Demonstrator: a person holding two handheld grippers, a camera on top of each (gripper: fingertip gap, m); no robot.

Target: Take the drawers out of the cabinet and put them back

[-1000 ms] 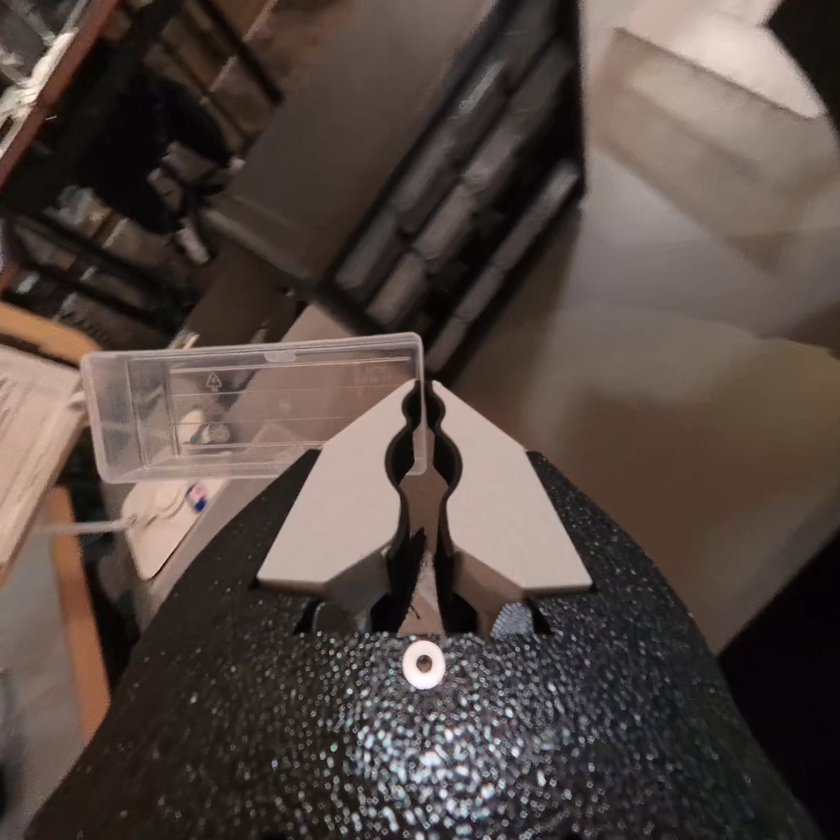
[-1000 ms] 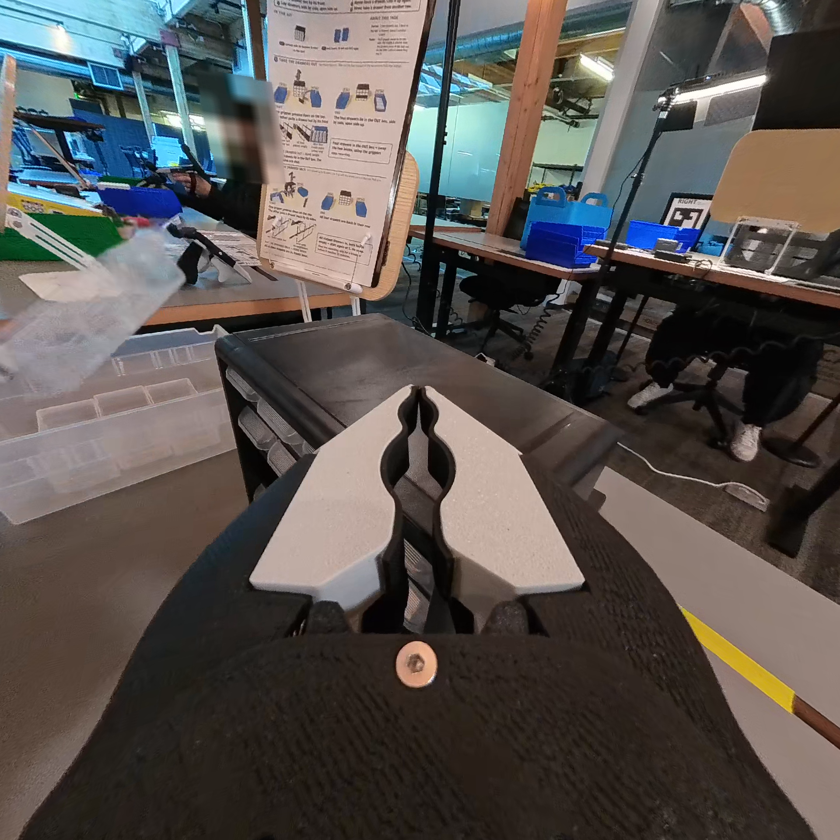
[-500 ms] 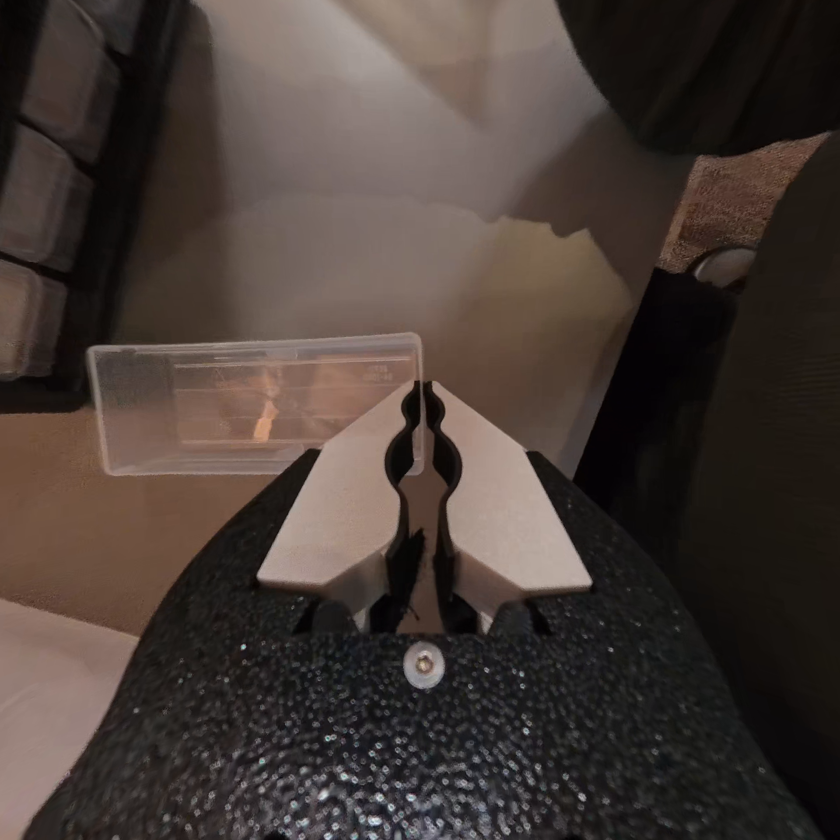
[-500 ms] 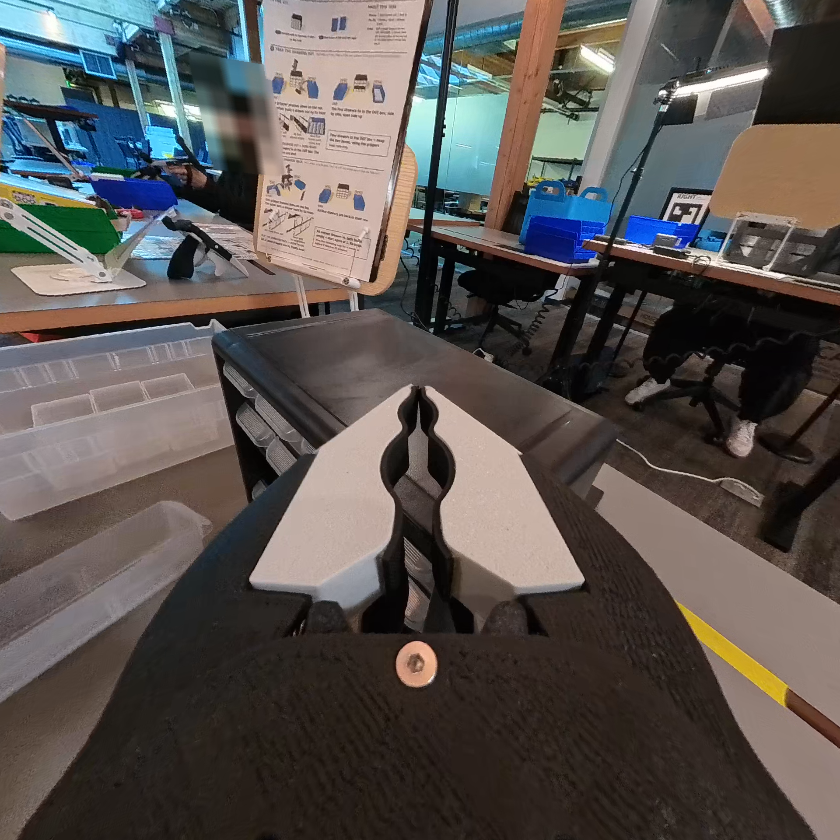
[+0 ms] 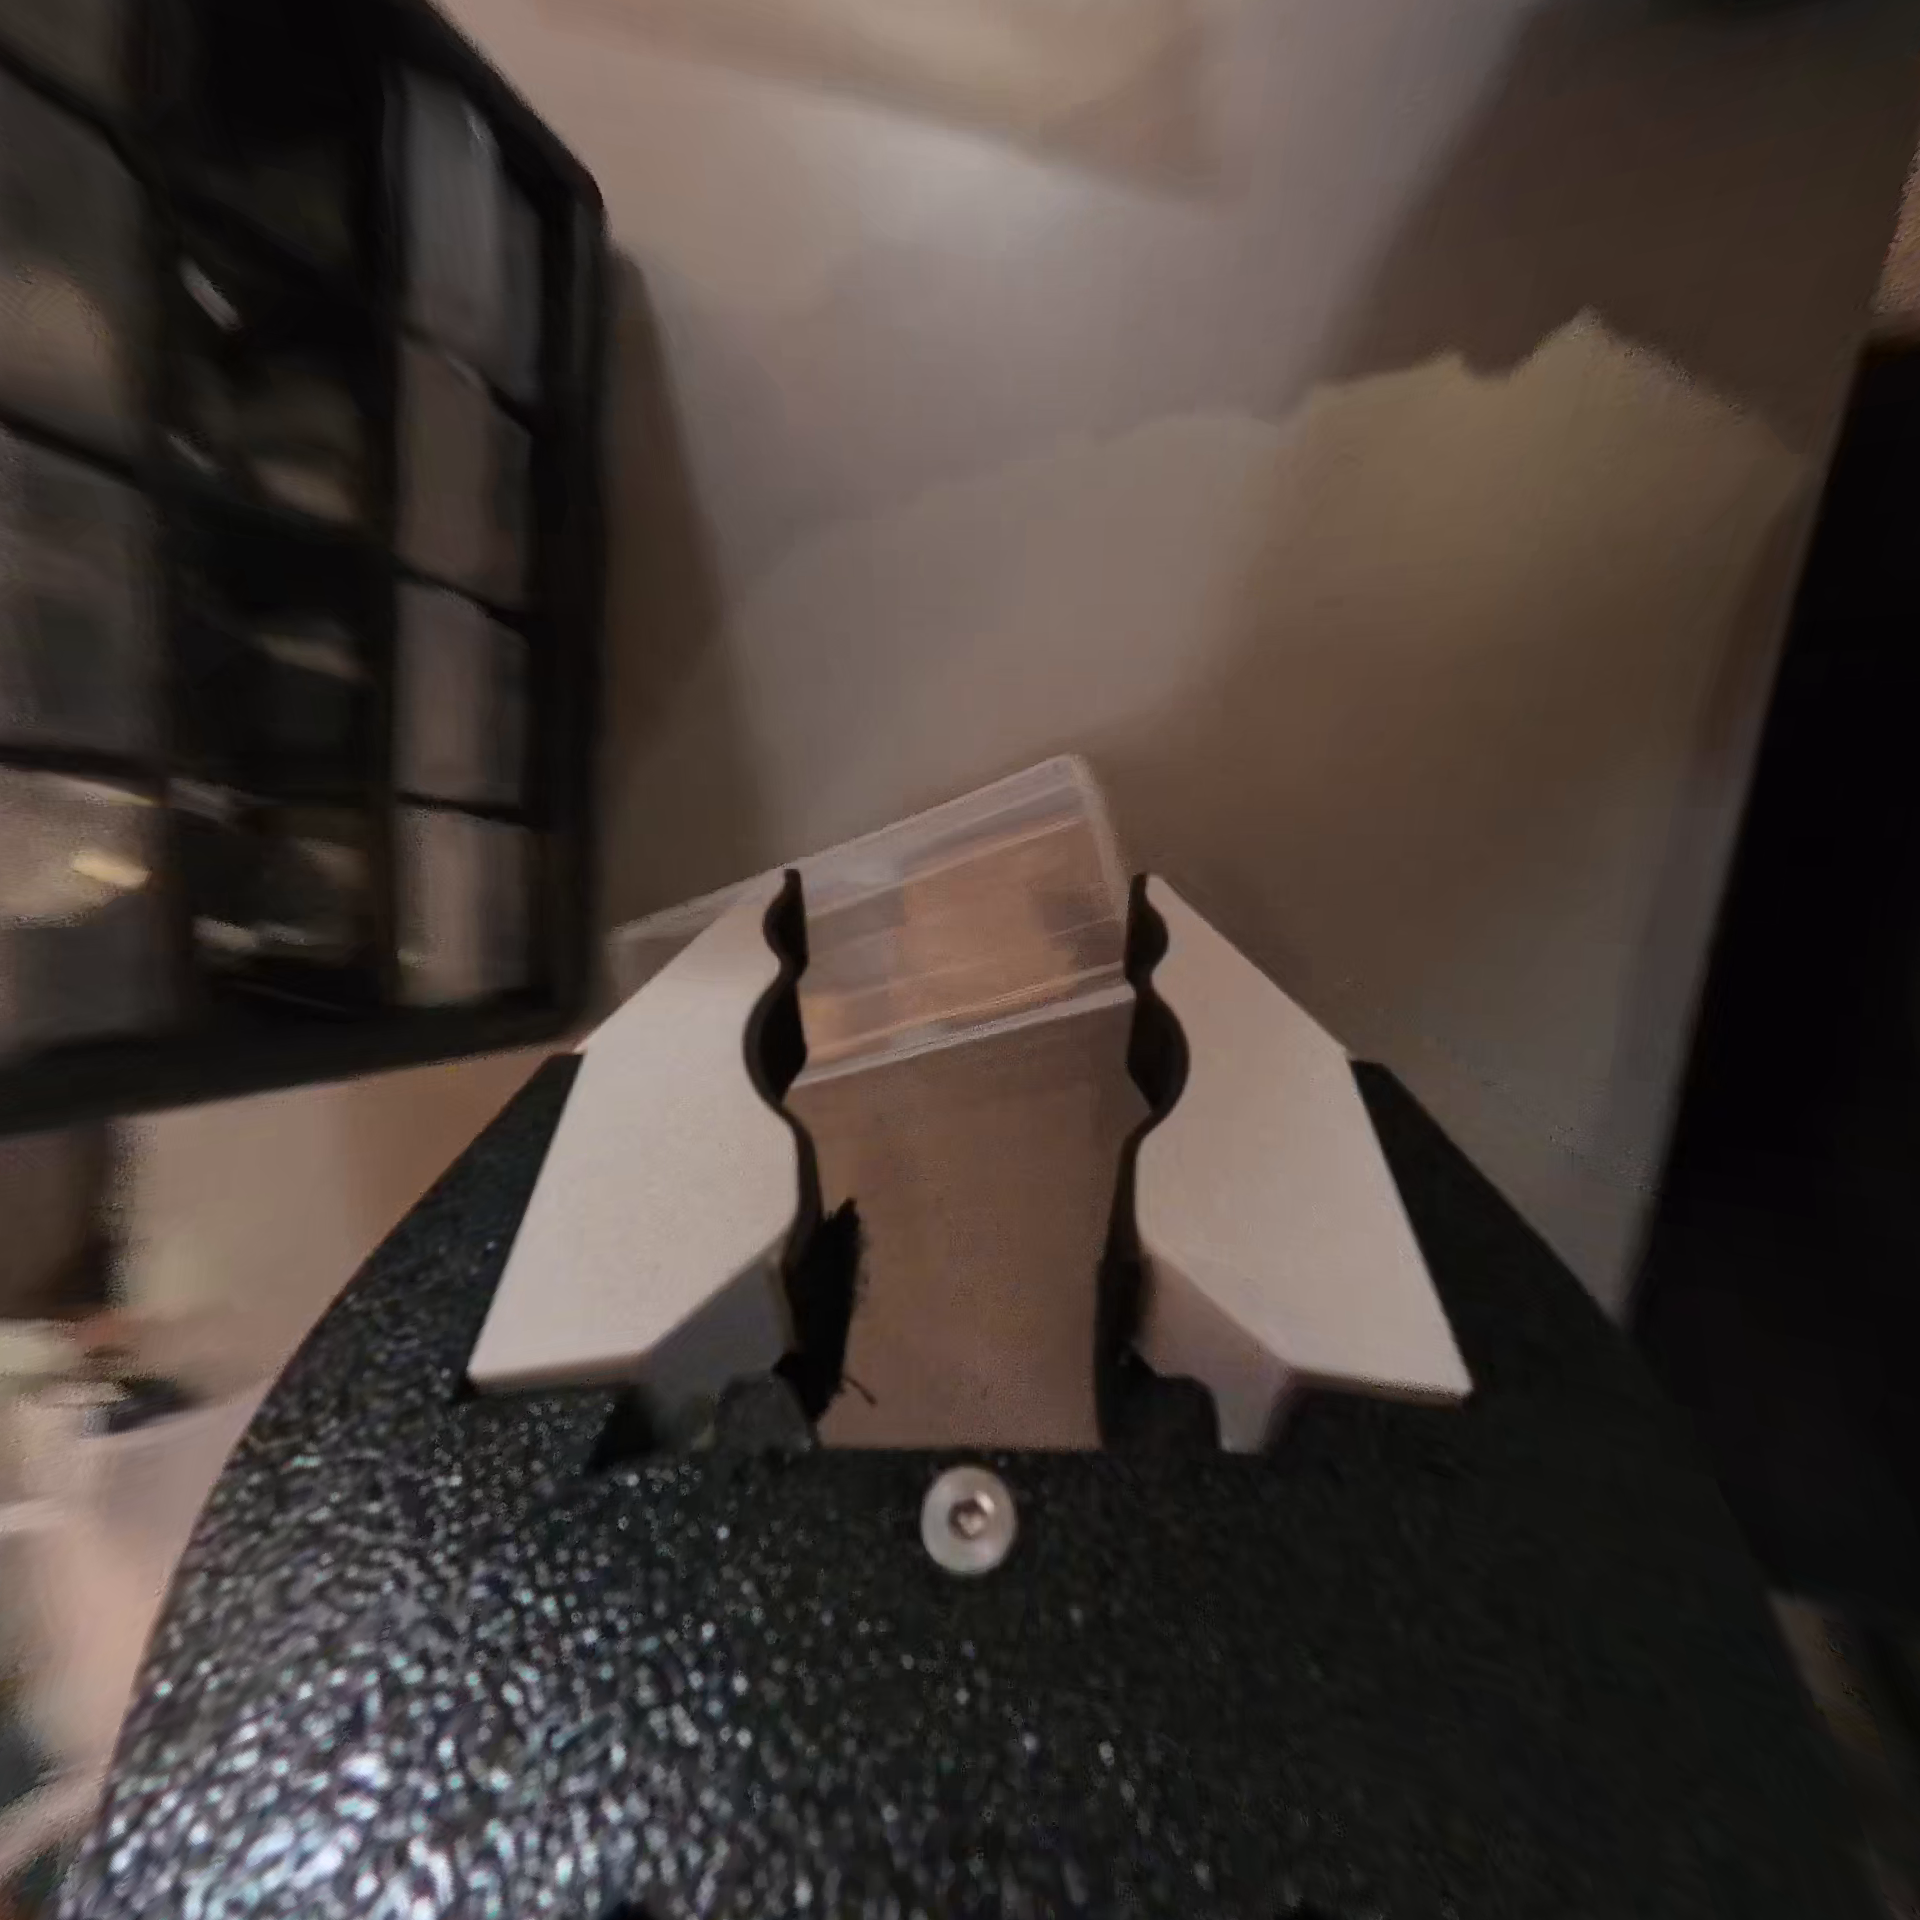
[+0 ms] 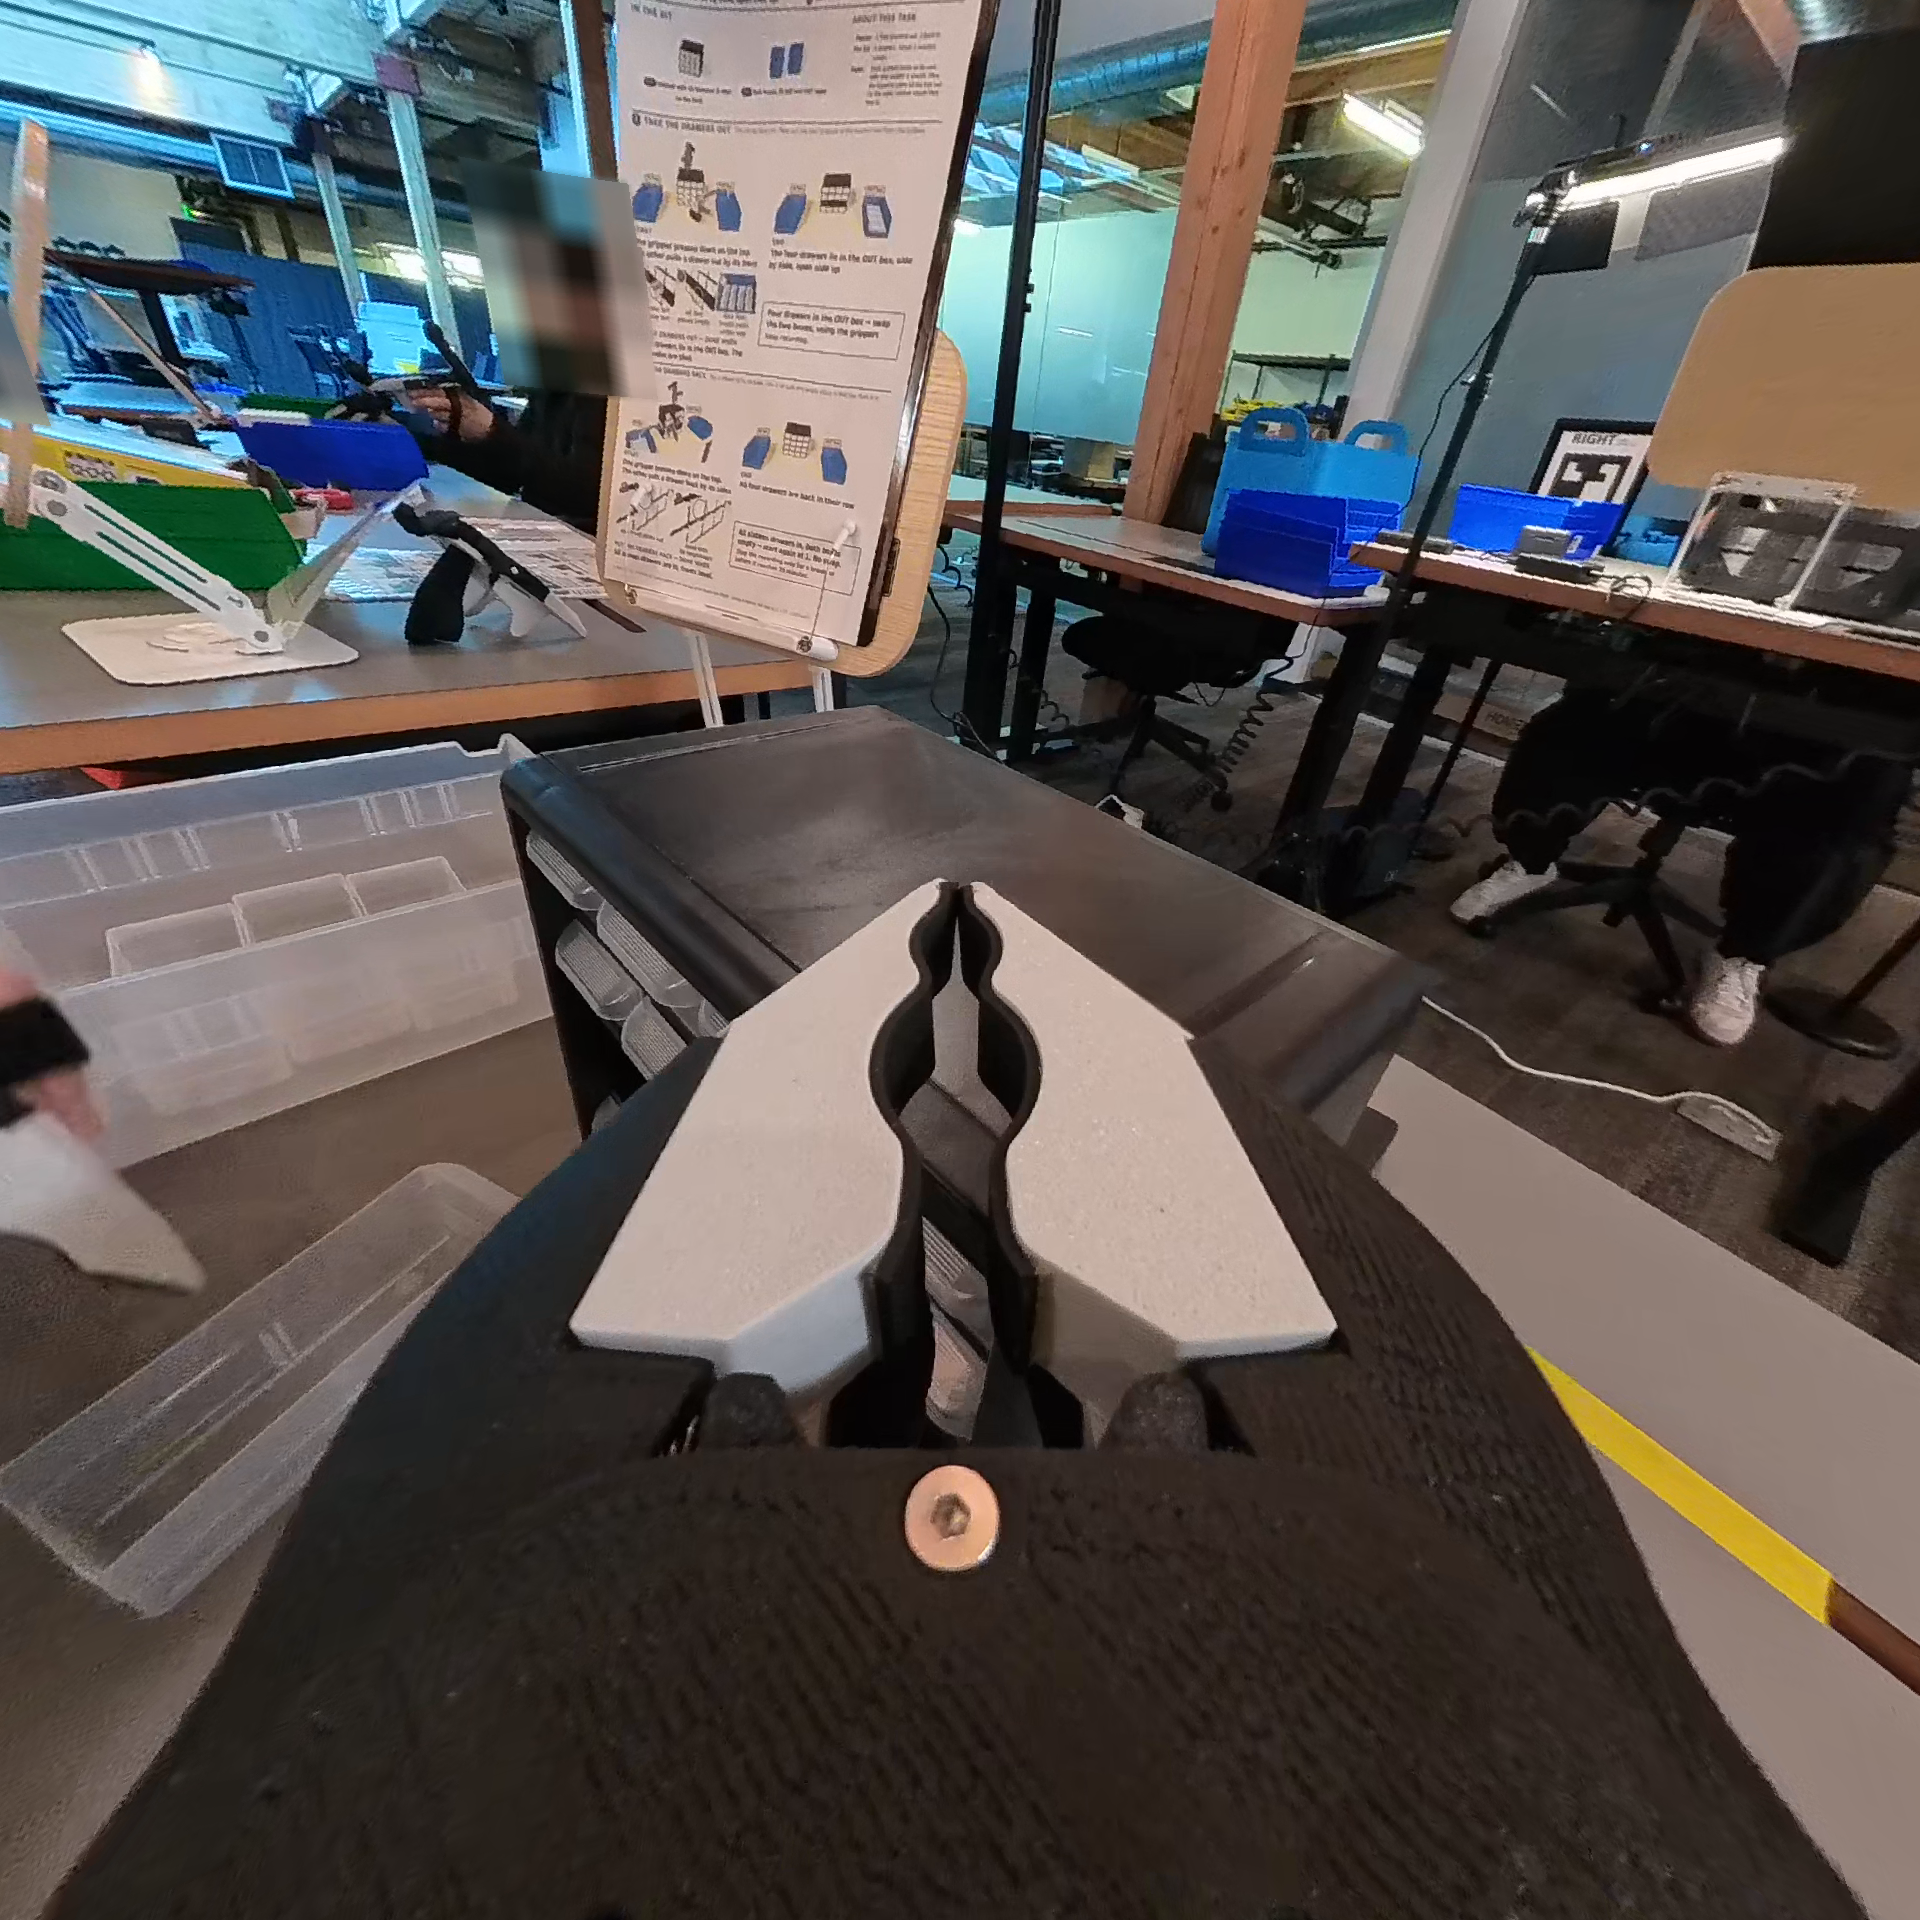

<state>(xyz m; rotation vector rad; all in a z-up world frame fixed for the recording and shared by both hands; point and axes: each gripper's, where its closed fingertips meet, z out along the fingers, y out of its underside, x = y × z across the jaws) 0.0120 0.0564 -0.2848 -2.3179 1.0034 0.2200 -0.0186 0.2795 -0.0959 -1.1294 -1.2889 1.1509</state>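
Observation:
The black drawer cabinet [image 6: 935, 831] stands on the grey table, with several clear drawers in its front [image 6: 623, 977]; in the left wrist view it is blurred, at the left [image 5: 281, 571]. My left gripper [image 5: 964, 883] is open, its jaws wide apart. A clear drawer [image 5: 977, 935] lies on the table just beyond its tips, not gripped. The right wrist view shows this drawer [image 6: 239, 1382] at the lower left, with a left gripper finger [image 6: 94, 1216] above it. My right gripper [image 6: 956, 896] is shut and empty, over the cabinet top.
A clear bin [image 6: 260, 935] holding several clear drawers sits left of the cabinet. An instruction board [image 6: 790, 312] stands behind it. The table edge with yellow tape [image 6: 1683, 1496] runs at the right. A dark shape [image 5: 1818, 831] fills the right of the left wrist view.
My left gripper swung down from the air to the table in front of the cabinet, opened, and let go of the clear drawer, which now lies on the table. My right gripper has barely moved.

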